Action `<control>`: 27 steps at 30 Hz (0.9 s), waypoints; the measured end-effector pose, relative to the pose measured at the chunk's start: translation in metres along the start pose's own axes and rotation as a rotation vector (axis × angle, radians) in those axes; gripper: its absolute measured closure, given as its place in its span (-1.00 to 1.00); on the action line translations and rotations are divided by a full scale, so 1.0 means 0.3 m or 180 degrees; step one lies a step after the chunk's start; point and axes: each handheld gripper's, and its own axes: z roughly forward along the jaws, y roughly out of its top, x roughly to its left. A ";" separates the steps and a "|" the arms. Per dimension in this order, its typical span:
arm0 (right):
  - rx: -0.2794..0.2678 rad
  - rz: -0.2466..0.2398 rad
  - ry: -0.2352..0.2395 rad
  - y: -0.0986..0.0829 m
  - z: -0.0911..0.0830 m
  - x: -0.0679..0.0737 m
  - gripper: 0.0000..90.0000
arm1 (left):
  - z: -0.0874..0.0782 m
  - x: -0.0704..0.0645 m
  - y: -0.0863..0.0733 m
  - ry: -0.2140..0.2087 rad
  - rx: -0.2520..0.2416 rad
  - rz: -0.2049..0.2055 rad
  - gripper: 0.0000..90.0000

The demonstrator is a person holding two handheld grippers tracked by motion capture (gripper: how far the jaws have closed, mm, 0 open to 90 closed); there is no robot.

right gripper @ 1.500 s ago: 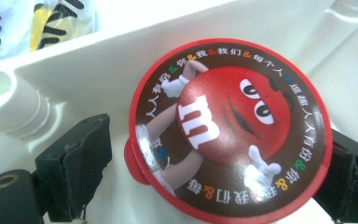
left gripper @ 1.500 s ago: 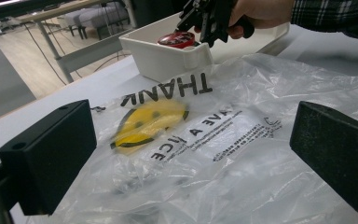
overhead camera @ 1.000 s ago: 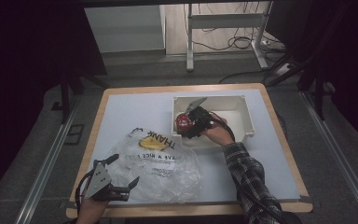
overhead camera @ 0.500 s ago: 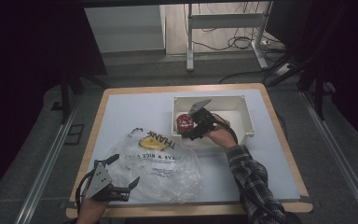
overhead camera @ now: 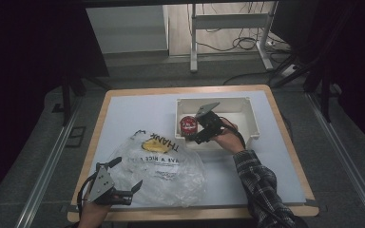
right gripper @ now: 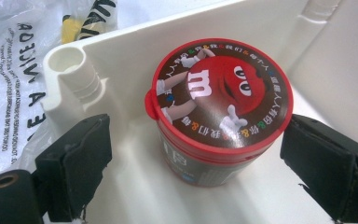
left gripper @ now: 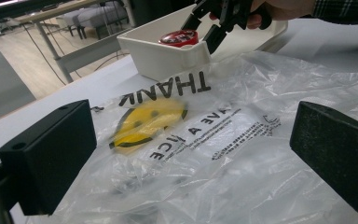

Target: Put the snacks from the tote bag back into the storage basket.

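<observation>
Our right gripper (right gripper: 196, 163) is open around the M&M's tub (right gripper: 216, 112) in the white bin (overhead camera: 247, 111). It looks hard and smooth; we'd squeeze its sides. Our left gripper (overhead camera: 126, 190) is open too.

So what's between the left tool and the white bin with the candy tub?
The clear plastic bag spreads from the left tool up to the white bin, seen in the left gripper view.

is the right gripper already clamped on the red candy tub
No, the right gripper is open: its jaws stand apart on either side of the candy tub inside the white bin, with gaps on both sides.
</observation>
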 end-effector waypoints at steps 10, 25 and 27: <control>-0.0041 0.0015 -0.0013 -0.006 -0.017 0.009 -0.79 | -0.001 0.001 0.000 0.0002 -0.0004 -0.0001 -0.99; -0.0107 0.0013 -0.0019 -0.010 -0.053 0.031 -0.79 | -0.002 0.000 -0.001 0.0004 0.0005 0.0010 -0.99; -0.0125 0.0017 -0.0021 -0.009 -0.060 0.033 -0.79 | -0.003 0.000 -0.001 0.0006 0.0007 0.0008 -0.99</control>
